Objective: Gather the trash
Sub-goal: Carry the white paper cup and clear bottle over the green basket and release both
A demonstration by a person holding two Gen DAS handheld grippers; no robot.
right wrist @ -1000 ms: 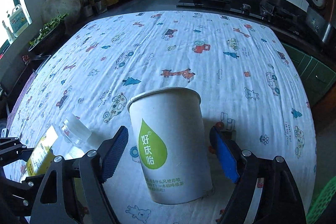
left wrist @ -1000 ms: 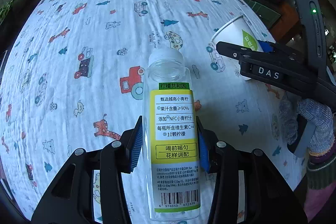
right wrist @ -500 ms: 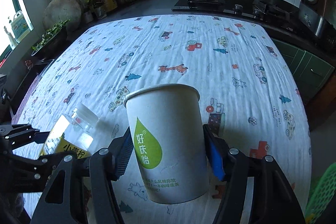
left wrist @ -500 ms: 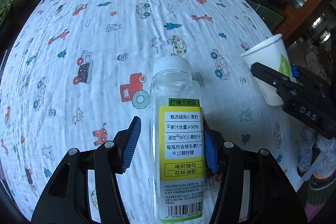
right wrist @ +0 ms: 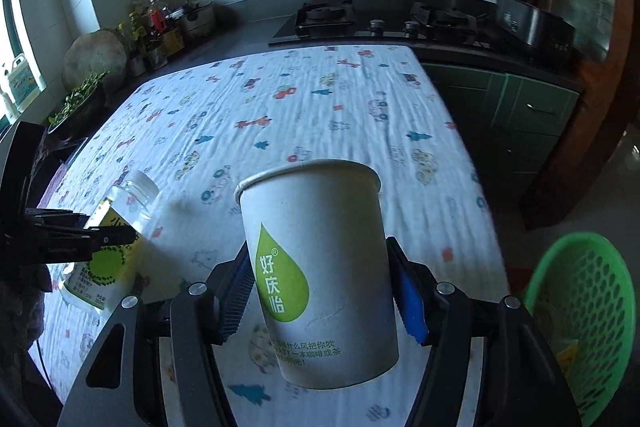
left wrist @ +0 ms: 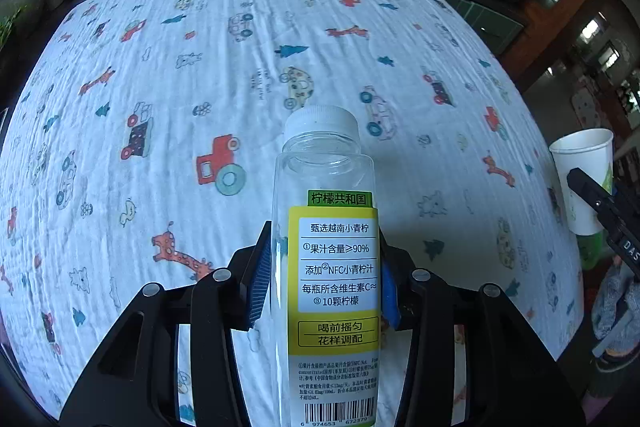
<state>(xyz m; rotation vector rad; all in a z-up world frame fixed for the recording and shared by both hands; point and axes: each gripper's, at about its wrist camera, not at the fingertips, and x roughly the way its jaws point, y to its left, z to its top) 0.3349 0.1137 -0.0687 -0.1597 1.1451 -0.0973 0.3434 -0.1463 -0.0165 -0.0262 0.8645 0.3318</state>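
Pads of the left gripper (left wrist: 324, 275): blue, one on each side of the bottle (left wrist: 326, 267), at its label band. Jaws closing at this moment; both pads look to be touching the clear wall, so the bottle is gripped. Bottle stands centre-bottom of the left view, white cap up, apparently empty; whether its base is off the cloth (left wrist: 160, 67) cannot be told here. In the right view the bottle (right wrist: 112, 239) sits at left, tilted, cap toward upper right.

Pads of the right gripper (right wrist: 320, 291): pressed on both sides of the cup (right wrist: 320, 251), mid-wall. Cup is gripped and lifted, its base clear of the cloth (right wrist: 320, 107), rim up, leaning slightly left. In the left view the cup (left wrist: 584, 179) shows at the right edge, past the table's edge.

Outward: green basket (right wrist: 588, 311) at lower right of the right view, below table level, beside the cup's gripper. Stove and counter along the top.

Judgement: cup is en route to the basket; bottle follows.

Risks:
- Paper wall is soft; a hard squeeze would buckle it and the cup could slip out.
- Cup released too soon could catch the basket rim and fall to the floor.
- Bottle wall is smooth and the grip low; a quick swing could pivot it between the pads.
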